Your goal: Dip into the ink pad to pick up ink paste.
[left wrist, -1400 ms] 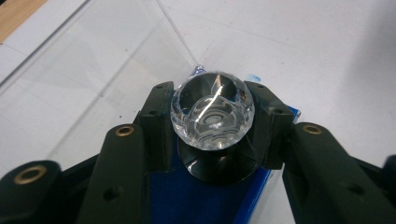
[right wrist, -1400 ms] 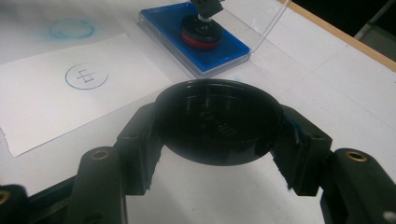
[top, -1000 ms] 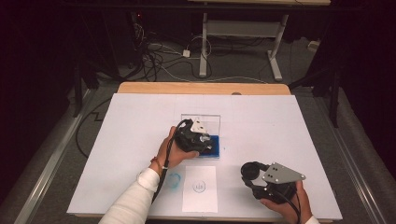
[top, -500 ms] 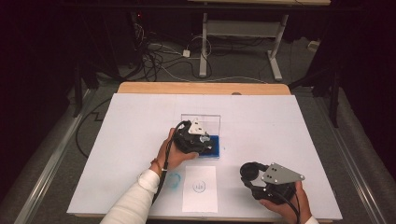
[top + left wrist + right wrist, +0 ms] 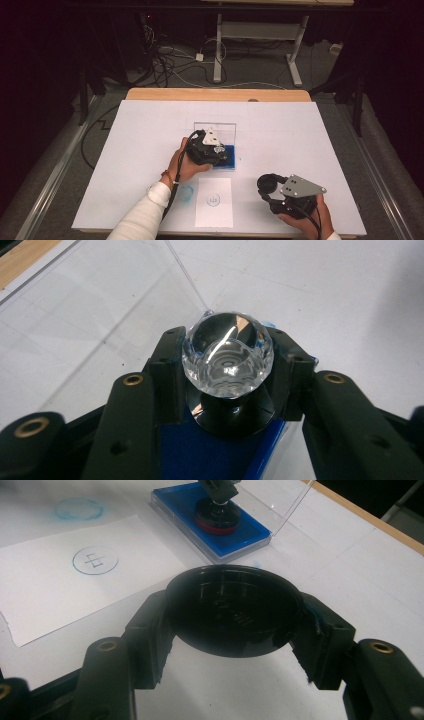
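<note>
The high view looks forward and down from above the person's side, taking in the whole white table [image 5: 150, 150]. The left gripper view sits very close, looking along its jaws at a clear knob [image 5: 227, 355] over the blue ink pad [image 5: 200, 452]. The right gripper view looks low across the table; it shares the ink pad [image 5: 210, 520] and stamped paper [image 5: 75, 575] with the high view
</note>
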`<state>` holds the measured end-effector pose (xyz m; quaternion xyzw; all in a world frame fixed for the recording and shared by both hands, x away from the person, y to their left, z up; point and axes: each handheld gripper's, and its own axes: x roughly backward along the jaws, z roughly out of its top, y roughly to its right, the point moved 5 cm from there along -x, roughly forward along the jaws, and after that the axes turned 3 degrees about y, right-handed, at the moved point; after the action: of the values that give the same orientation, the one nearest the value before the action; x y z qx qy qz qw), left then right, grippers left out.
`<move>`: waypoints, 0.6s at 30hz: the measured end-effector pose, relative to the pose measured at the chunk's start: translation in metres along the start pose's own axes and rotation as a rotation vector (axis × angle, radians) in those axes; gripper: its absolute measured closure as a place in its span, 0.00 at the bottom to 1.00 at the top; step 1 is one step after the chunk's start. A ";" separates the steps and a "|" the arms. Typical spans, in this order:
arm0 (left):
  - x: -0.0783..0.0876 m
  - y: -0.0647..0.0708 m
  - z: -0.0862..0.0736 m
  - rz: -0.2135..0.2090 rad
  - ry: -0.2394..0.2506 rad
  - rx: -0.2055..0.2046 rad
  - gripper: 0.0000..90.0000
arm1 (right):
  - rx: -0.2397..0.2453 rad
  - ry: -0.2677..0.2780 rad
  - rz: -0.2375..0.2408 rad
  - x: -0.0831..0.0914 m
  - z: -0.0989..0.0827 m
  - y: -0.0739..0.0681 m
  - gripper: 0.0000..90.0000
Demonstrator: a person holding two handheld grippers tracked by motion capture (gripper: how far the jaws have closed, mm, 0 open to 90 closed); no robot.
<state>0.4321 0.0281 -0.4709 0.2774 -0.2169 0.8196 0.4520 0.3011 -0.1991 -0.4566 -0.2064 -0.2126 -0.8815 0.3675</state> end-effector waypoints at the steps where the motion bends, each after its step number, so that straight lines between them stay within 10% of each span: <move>1: 0.000 0.000 0.000 0.000 0.000 -0.001 0.61 | -0.002 0.000 0.001 0.000 0.000 0.000 0.43; 18: 0.002 -0.001 0.002 0.005 -0.029 -0.018 0.61 | -0.005 0.002 -0.001 0.001 0.000 0.001 0.43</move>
<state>0.4327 0.0281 -0.4680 0.2845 -0.2315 0.8145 0.4495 0.3012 -0.1998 -0.4561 -0.2062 -0.2101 -0.8825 0.3669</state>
